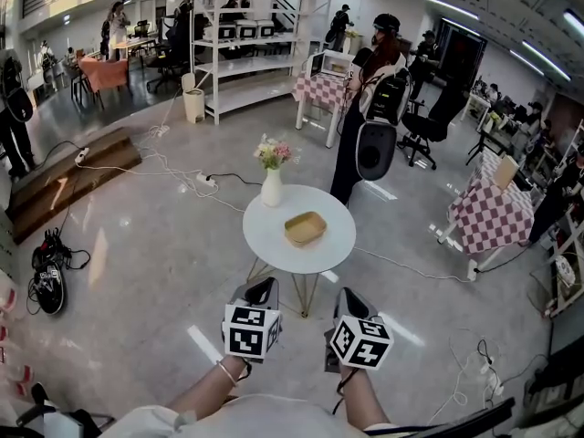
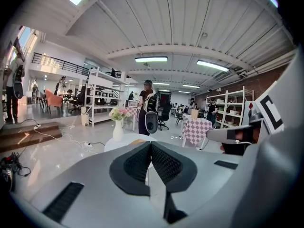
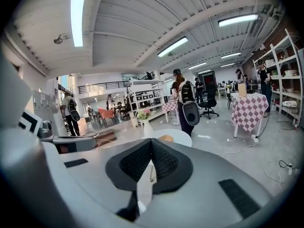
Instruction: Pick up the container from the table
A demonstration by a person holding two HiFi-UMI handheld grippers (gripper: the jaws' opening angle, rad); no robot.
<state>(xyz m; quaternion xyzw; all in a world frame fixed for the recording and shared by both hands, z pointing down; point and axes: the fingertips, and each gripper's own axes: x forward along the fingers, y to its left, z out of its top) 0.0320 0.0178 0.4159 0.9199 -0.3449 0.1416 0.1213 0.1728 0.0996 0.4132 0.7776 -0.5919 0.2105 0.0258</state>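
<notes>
Head view: the tan container (image 1: pixel 305 228) is sitting mid-frame on the round surface (image 1: pixel 272 245) near a vase (image 1: pixel 272 188). Below, the left tongs (image 1: pixel 262 290) and right tongs (image 1: pixel 350 301) are hovering closed and empty, short of it. This is likely the approach; next calls for reaching in and opening.

Both tools are held out front, side by side with a small gap between them, pointing forward and tilted a bit down. The left tool (image 1: pixel 264 286) has its jaws pressed together, nothing in them. Same deal with the right tool (image 1: pixel 348 297). The left forearm (image 1: pixel 206 391) and right forearm (image 1: pixel 366 398) are bare, each behind its marker cube.
</notes>
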